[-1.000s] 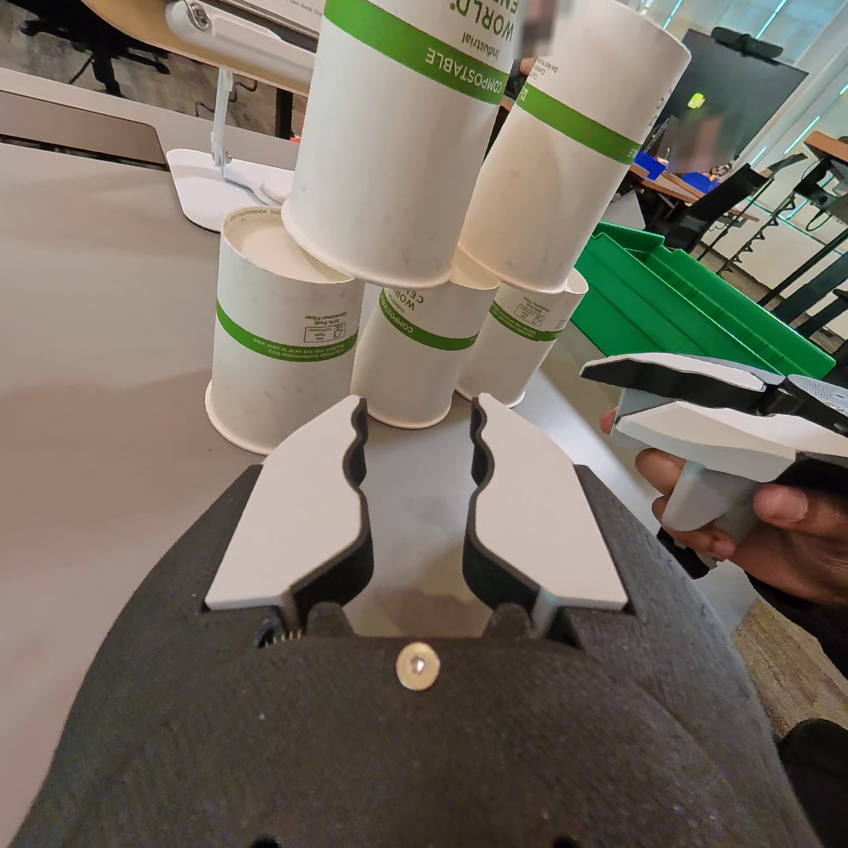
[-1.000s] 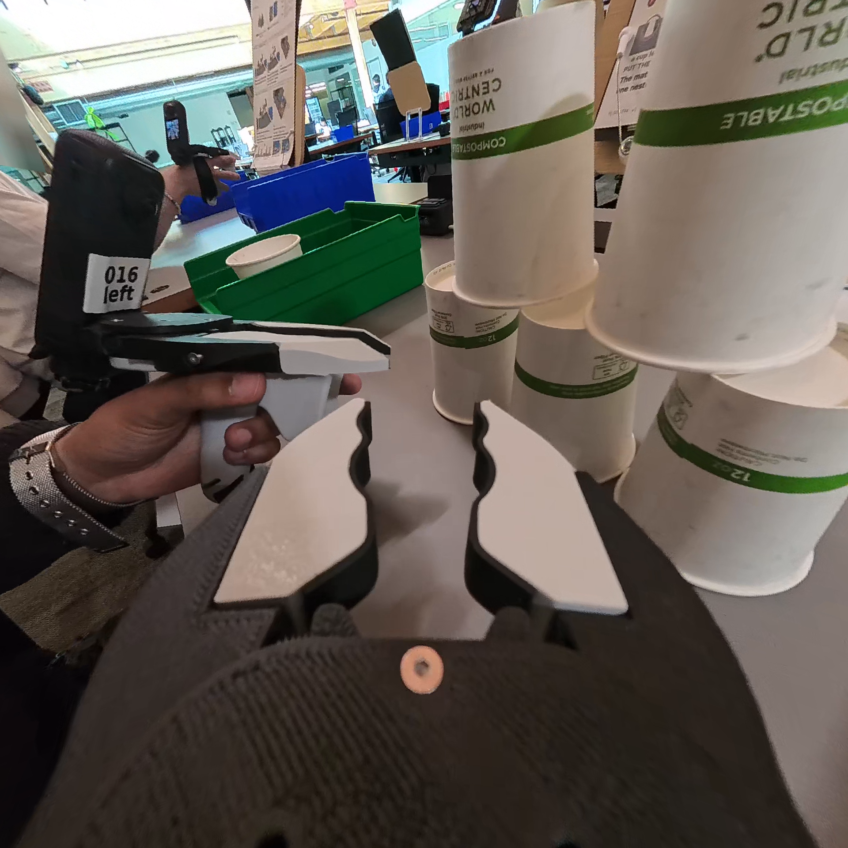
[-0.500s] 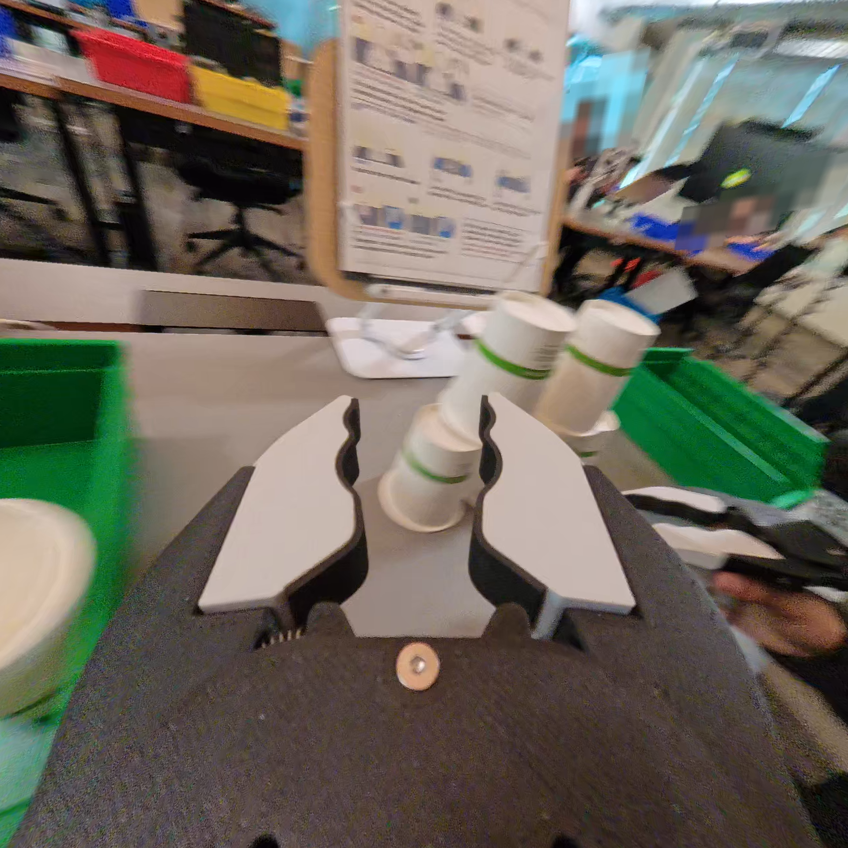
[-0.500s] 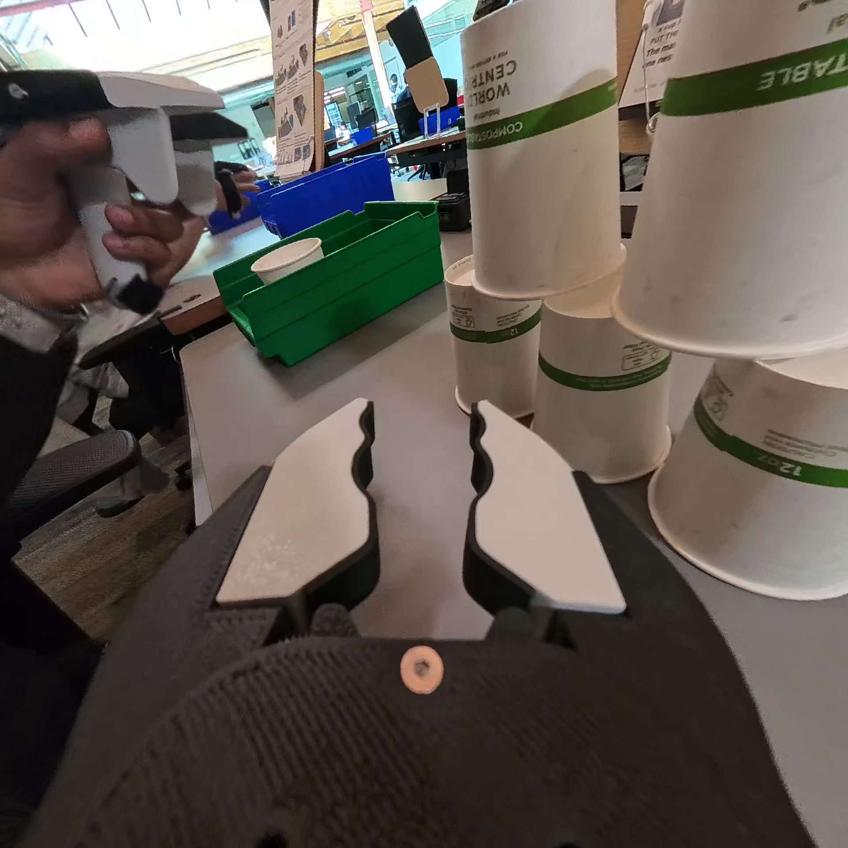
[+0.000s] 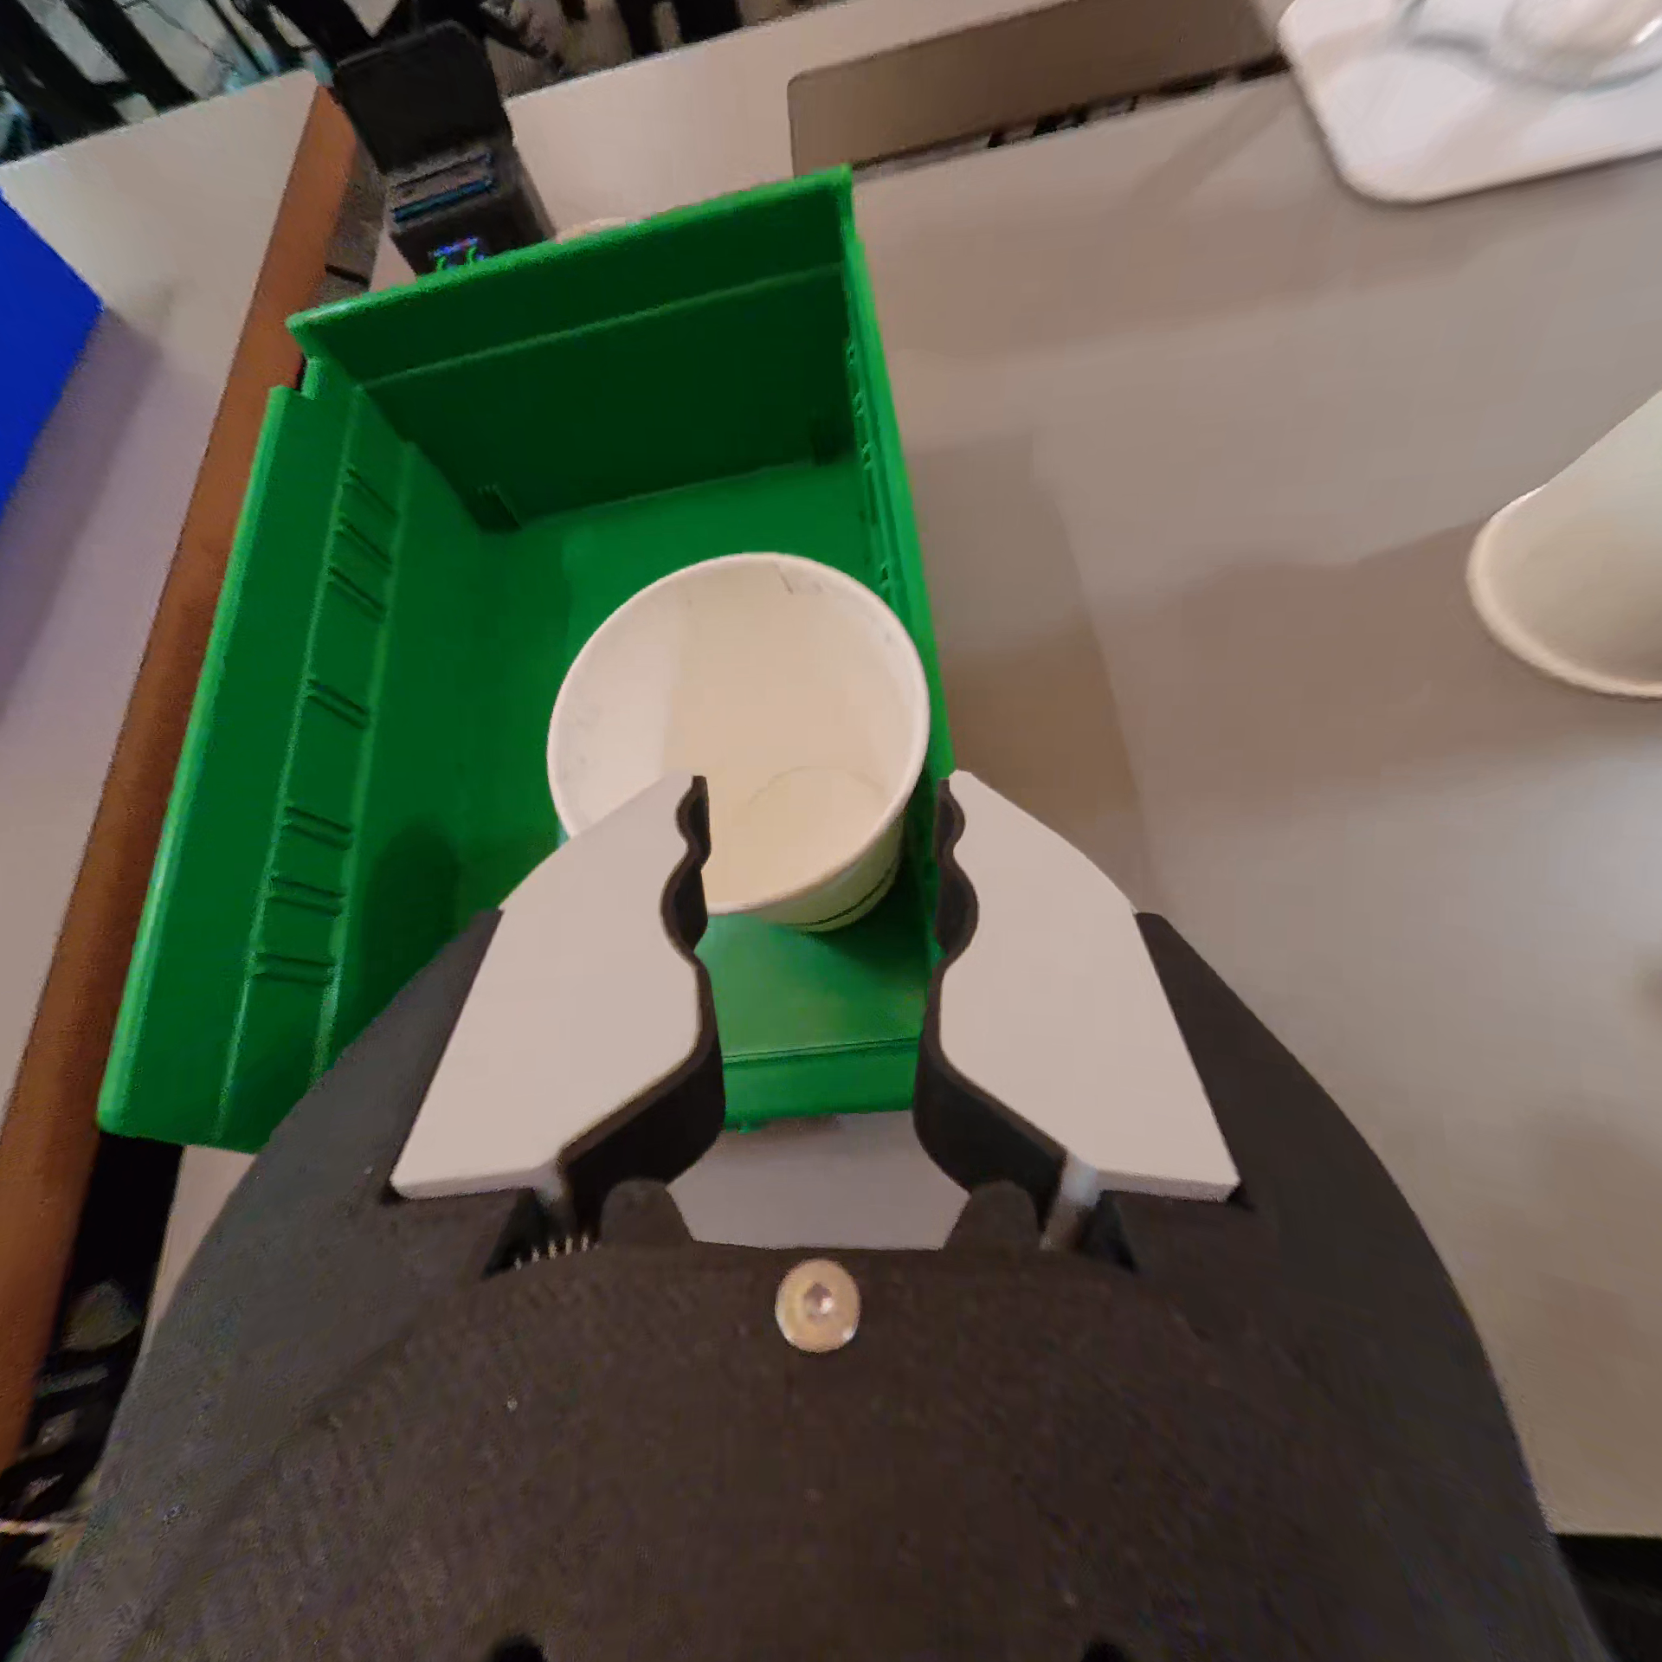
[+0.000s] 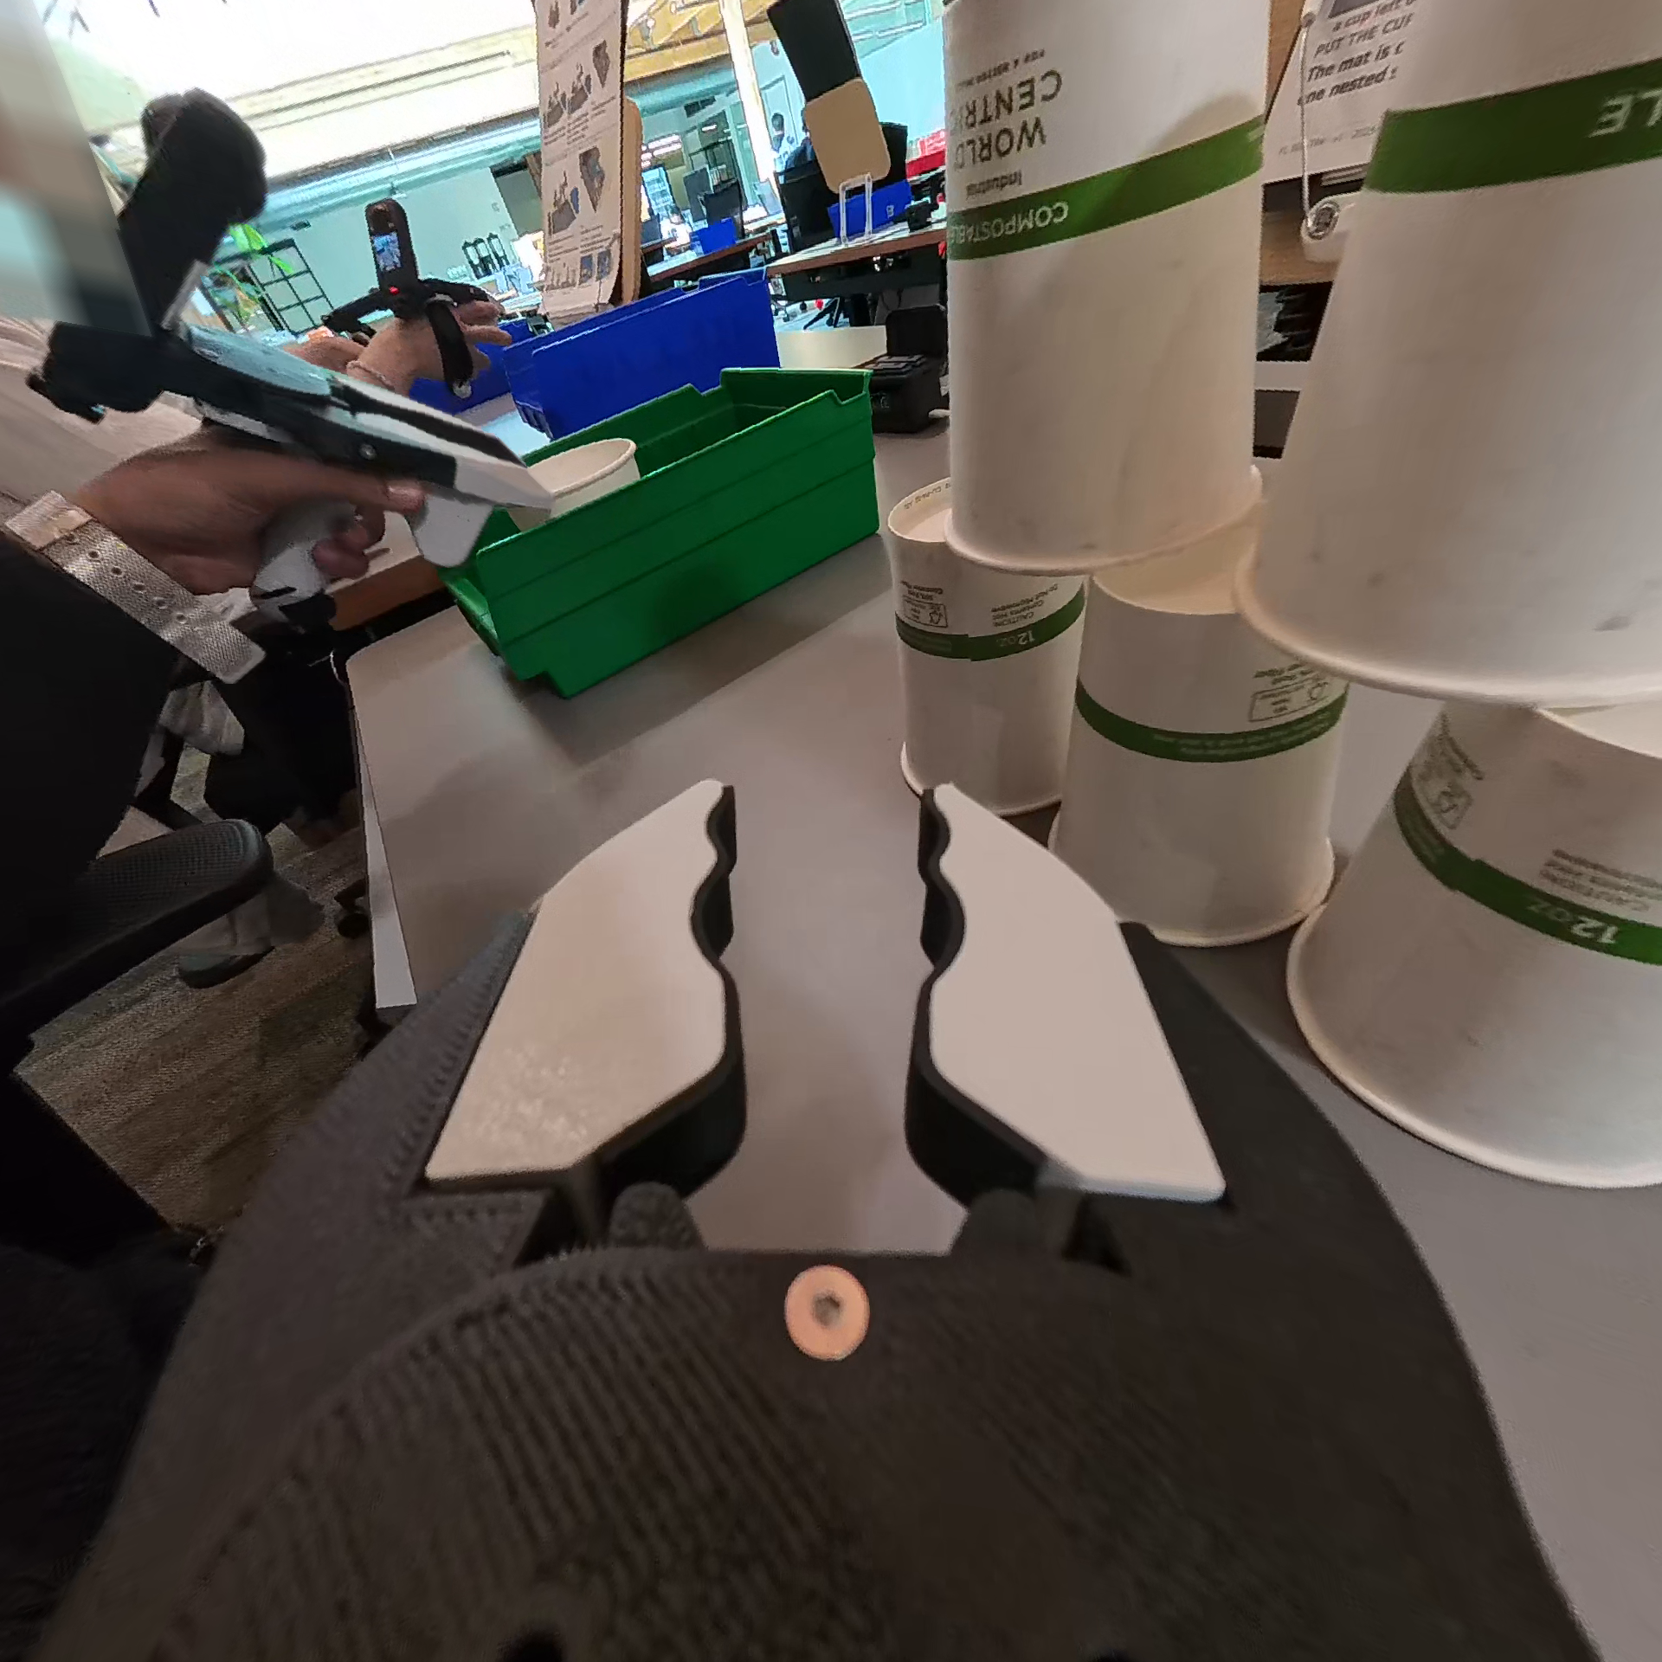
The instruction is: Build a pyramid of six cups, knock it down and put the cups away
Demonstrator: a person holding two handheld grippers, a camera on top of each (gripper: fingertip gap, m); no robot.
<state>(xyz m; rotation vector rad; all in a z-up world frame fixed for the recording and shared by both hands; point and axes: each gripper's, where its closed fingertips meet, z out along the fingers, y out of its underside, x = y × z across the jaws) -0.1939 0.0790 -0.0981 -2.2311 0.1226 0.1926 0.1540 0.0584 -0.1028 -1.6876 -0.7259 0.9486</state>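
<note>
Grey surface (image 6: 629, 746) in a shared workroom. Left of the cup pyramid (image 6: 1169, 540): green bin (image 5: 297, 764) holding one upright paper cup (image 5: 737, 710). Left gripper (image 5: 818, 863) hovers over that cup, jaws apart, empty. Pyramid stands at three inverted cups below and two above; its top is cut off. Right gripper (image 6: 823, 827), just left of its base: jaws apart, empty. Bin's near-left corner is hidden by the gripper body.

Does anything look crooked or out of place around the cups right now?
Yes. In the right wrist view, the upper-tier inverted white paper cups sit off-centre and tilted on the bottom row of cups. One upright white paper cup stands alone in the green plastic bin.
</note>
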